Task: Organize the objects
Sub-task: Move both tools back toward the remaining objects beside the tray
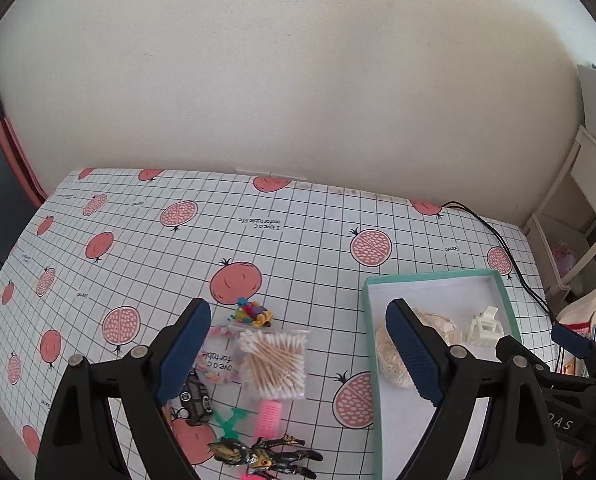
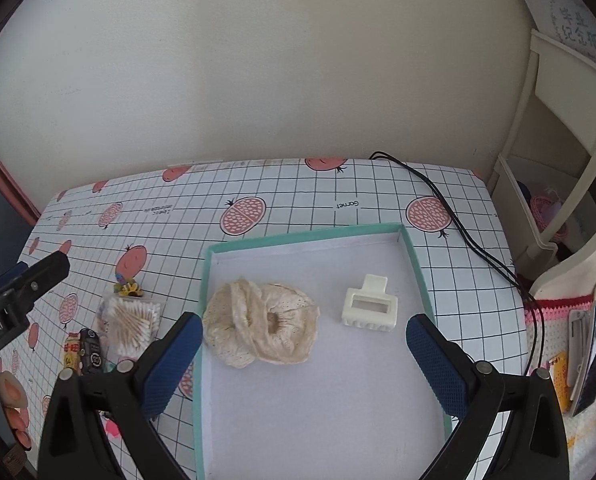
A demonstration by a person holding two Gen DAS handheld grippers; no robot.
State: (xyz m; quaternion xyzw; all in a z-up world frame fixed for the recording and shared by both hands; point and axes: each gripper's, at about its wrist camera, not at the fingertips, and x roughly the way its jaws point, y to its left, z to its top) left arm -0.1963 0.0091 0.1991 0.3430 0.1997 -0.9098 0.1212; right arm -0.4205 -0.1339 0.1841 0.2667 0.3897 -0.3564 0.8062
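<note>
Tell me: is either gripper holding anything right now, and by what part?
Nothing is held. The left gripper and the right gripper are both open, with nothing between their fingers.

**A home room, set up on a covered tabletop**

The tabletop wears a household cloth: white grid with pink pomegranates and the line "I love a comfortable life". Ahead of the tongs rises a plain cream wall. Off to the right of the tongs stands a white wooden shelf unit with small pink things inside, and nearer, a crocheted mat with red trim carries personal clutter. A black cable trails across the cloth.
</note>
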